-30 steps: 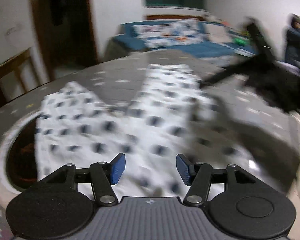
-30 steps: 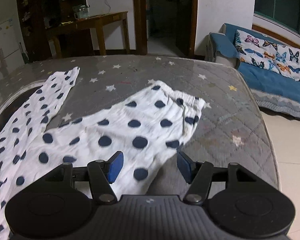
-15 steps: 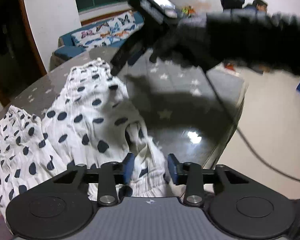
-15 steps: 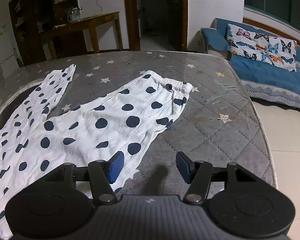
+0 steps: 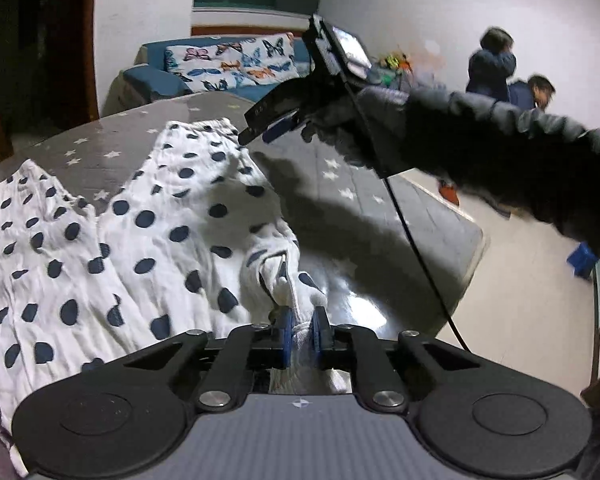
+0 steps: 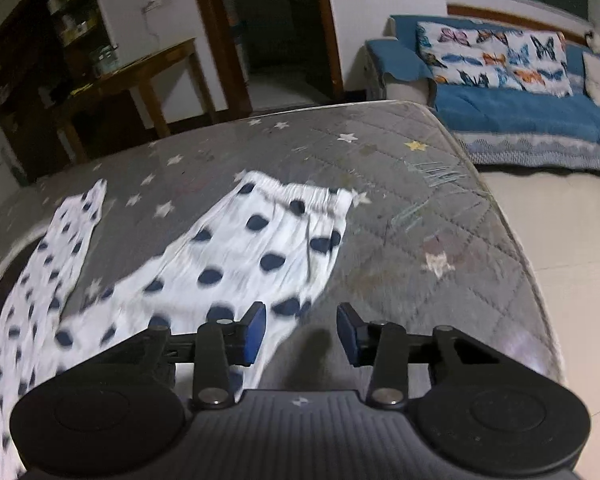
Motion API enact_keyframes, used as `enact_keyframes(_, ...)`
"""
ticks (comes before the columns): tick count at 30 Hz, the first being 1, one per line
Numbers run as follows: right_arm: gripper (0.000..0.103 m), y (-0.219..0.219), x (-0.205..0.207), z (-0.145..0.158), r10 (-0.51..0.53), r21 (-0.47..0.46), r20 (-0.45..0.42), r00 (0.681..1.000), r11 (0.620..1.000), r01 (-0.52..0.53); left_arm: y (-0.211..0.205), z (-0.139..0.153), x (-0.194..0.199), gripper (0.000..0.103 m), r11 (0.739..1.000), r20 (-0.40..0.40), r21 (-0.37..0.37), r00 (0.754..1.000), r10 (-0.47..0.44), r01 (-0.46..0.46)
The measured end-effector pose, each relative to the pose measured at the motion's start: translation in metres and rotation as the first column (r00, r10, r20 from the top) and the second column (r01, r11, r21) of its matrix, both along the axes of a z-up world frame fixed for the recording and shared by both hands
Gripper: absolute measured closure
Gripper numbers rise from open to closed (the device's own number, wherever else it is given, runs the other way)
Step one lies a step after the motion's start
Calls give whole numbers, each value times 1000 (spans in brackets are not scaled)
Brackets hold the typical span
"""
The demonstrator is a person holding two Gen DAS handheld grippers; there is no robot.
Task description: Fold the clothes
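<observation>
Grey star-quilted mattress point(image 6: 440, 208) in a room with one blue sofa point(image 6: 512, 116) and one wooden side table point(image 6: 140, 76). One polka-dot garment point(image 5: 148, 240) lies spread on the mattress. Left hand-held gripper point(image 5: 300, 330) pinches its bunched edge; right hand-held gripper point(image 6: 301, 332) hovers spread above it.

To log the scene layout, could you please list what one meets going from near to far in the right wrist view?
right gripper → polka-dot trousers → star-patterned mattress → blue sofa
</observation>
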State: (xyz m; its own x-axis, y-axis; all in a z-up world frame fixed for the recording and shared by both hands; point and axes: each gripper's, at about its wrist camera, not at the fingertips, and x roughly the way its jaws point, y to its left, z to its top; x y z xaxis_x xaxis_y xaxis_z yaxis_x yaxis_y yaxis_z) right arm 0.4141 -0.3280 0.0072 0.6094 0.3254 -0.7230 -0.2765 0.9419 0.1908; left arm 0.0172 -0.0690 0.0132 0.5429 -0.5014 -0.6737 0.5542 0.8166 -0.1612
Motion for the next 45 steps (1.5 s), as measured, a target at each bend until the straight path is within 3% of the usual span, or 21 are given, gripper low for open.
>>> enact_keyframes(11, 68, 18, 68, -17, -70, -36, 1, 998, 997, 70, 19, 2, 10, 92, 997, -47, -70, 998, 31, -34)
enact_keyframes(15, 76, 21, 74, -18, -75, -62, 10, 997, 995, 76, 21, 3, 10, 92, 997, -45, -72, 999, 26, -29)
enact_keyframes(16, 81, 22, 74, -19, -74, -68, 12, 997, 995, 75, 22, 3, 10, 92, 997, -43, -72, 999, 28, -31)
enact_keyframes(17, 93, 23, 74, -19, -77, -74, 13, 997, 994, 77, 22, 3, 10, 92, 997, -42, -73, 999, 30, -33)
enact_keyframes(20, 100, 20, 74, -17, -90, -65, 7, 996, 994, 91, 25, 4, 8, 92, 996, -33, -84, 999, 38, -41)
enact_keyframes(30, 100, 45, 74, 43, -97, -93, 76, 992, 990, 104, 59, 19, -17, 92, 980, -1, -168, 994, 112, -110)
enact_keyframes(37, 101, 129, 72, 90, 5, -116, 142, 990, 993, 11, 110, 20, -43, 92, 935, -24, -252, 968, 252, -249)
enact_keyframes(45, 103, 253, 73, 96, 135, -146, 154, 979, 983, -112, 165, 9, -65, 92, 857, -91, -299, 906, 413, -420)
